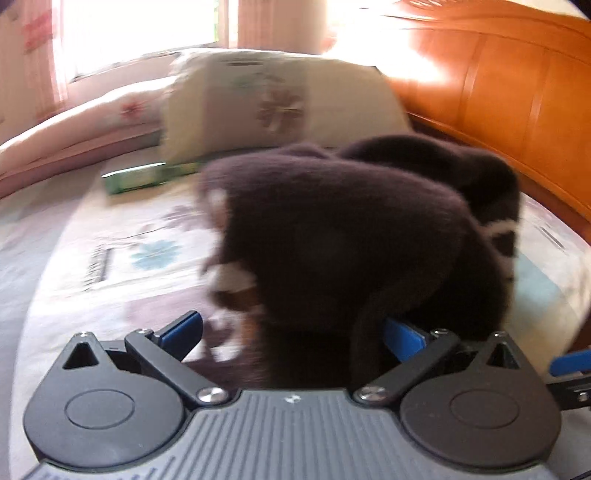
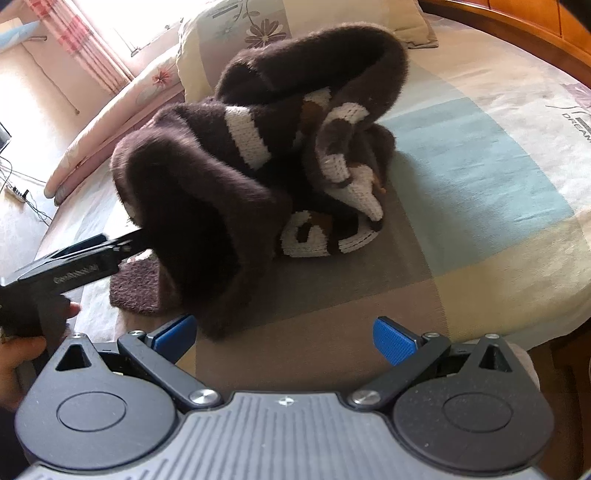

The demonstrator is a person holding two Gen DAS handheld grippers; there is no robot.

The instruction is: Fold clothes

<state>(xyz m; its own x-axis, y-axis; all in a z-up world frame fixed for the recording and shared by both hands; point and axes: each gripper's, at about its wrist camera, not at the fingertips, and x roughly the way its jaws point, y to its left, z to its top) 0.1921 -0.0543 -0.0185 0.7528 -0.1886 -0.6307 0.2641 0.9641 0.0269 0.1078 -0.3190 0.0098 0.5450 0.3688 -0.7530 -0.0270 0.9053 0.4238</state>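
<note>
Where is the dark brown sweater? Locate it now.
The dark brown sweater lies bunched on the bed, below the floral pillow; the left tongs are open around one fold.

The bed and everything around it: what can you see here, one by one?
Sweater: one, dark brown with white knit patches, crumpled on the bed.
Bedsheet: one, pastel blocks of blue, cream and grey, covering the bed.
Pillow: one, cream with flower print, at the head of the bed.
Green box: one, flat, in front of the pillow.
Headboard: one, orange wood, behind the sweater.
Curtain: one, pink, by the bright window.
Power strip: one, white, on the floor.
Left gripper: black with blue pads, open, sweater fabric between its fingers.
Right gripper: open, near the sweater's edge.
Hand: one, holding the left gripper.
</note>
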